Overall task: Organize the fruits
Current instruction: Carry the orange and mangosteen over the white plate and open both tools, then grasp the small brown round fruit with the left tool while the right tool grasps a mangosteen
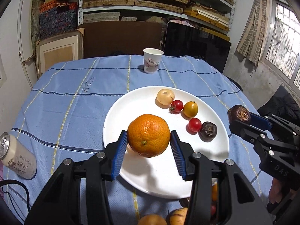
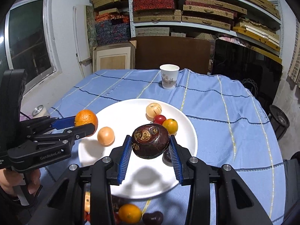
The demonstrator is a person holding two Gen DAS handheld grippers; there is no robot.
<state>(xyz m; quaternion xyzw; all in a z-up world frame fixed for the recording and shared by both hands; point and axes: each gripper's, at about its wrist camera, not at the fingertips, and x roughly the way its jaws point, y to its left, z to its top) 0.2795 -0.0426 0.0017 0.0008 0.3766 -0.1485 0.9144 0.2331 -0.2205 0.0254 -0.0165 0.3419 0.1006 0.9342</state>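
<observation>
My left gripper [image 1: 149, 140] is shut on an orange [image 1: 148, 138] and holds it above the white plate [image 1: 131, 105]; the orange also shows in the right wrist view [image 2: 86, 119]. My right gripper [image 2: 150, 146] is shut on a dark brown water chestnut [image 2: 150, 140], held over the plate [image 2: 131, 108]; it shows at the right of the left wrist view [image 1: 239, 114]. On the plate lie a pale round fruit [image 1: 165, 96], two red cherry tomatoes [image 1: 177, 106], a yellow tomato [image 1: 190, 109], another dark chestnut [image 1: 208, 131] and a peach-coloured fruit [image 2: 106, 136].
A paper cup [image 1: 152, 61] stands at the table's far edge. A can [image 1: 16, 156] lies on the blue cloth [image 1: 75, 101] at the left. Several loose fruits [image 2: 130, 213] lie near the front edge below the plate. Shelves and a dark panel stand behind the table.
</observation>
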